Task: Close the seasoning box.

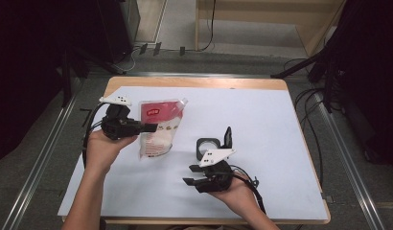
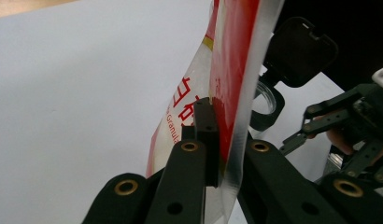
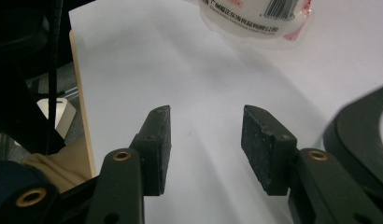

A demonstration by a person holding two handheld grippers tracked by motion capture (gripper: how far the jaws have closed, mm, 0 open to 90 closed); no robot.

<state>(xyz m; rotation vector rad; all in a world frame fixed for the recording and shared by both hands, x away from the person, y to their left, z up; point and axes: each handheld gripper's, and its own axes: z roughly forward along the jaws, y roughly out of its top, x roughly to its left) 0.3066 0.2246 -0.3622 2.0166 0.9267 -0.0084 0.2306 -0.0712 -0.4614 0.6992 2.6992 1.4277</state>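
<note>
High view overhead facing the table [image 1: 261,124], 2 gripper views close along jaws, all sharing the pouch [image 1: 158,127].

The left gripper [image 1: 149,127] is held level in the left hand [image 1: 102,148], its 2 jaws clamped on the bag [image 1: 158,127]. The right gripper [image 1: 190,174] is held low in the right hand [image 1: 235,191], its 2 jaws parted with nothing between.

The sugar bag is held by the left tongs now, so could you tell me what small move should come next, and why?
Probably bring the right tongs to the bag: the left tongs are shut on it, the right ones stand open and empty, and the jar has its lid flipped up.
</note>
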